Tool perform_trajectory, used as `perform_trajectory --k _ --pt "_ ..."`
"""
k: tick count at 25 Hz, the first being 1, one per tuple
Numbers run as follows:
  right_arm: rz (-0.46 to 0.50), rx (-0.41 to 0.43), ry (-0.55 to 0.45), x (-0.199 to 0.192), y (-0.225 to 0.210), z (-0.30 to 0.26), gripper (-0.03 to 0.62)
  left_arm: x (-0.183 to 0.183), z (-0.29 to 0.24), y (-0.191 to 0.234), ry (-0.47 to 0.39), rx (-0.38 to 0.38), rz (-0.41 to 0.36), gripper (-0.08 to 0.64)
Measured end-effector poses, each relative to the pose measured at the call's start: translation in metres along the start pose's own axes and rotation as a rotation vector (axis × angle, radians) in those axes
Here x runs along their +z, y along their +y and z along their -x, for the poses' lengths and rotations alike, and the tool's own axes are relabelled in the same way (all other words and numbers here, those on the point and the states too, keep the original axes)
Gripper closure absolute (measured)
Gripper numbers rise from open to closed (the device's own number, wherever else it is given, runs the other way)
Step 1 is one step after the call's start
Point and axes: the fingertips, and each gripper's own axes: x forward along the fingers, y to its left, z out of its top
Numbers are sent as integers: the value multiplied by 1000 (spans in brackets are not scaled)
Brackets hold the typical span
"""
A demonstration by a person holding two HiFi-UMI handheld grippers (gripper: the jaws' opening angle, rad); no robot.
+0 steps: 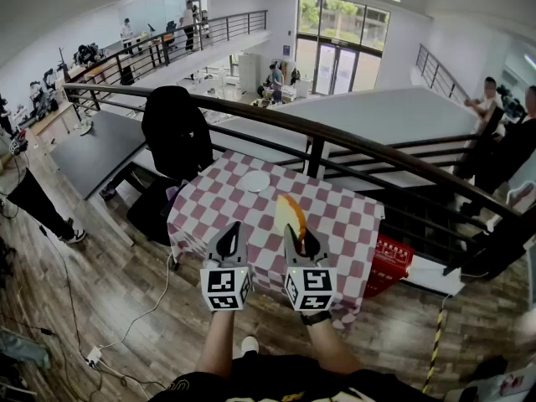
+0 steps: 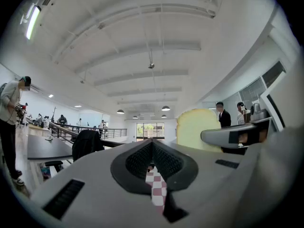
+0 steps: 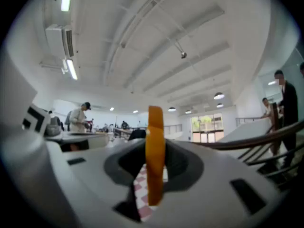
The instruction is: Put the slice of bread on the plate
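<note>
A slice of bread (image 1: 291, 212) with an orange-brown crust stands on edge in the air above the near part of the checkered table (image 1: 335, 216). My right gripper (image 1: 301, 237) is shut on its lower end. In the right gripper view the slice (image 3: 155, 141) shows edge-on, pinched between the jaws. A small white plate (image 1: 256, 182) lies on the cloth further back and a little to the left. My left gripper (image 1: 228, 239) hovers beside the right one, shut, with nothing in it. From the left gripper view the slice's pale face (image 2: 197, 127) shows at the right.
The table with the red-and-white cloth stands against a dark railing (image 1: 352, 141) on a mezzanine. A chair draped with a black jacket (image 1: 174, 132) is at its far left, a red crate (image 1: 389, 262) at its right. People stand at the right.
</note>
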Motion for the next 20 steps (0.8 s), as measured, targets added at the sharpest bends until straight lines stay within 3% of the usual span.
perform_trajectory --k 10,16,20 --pt "-44 -42 32 -23 48 -64 486 -4 -9 71 -7 -28 -33 541" --pt "-36 -24 135 -67 82 -84 486 -52 -6 103 71 -14 41 541" --pt "-25 0 143 -78 87 -93 486 -72 -17 106 102 -19 69 541"
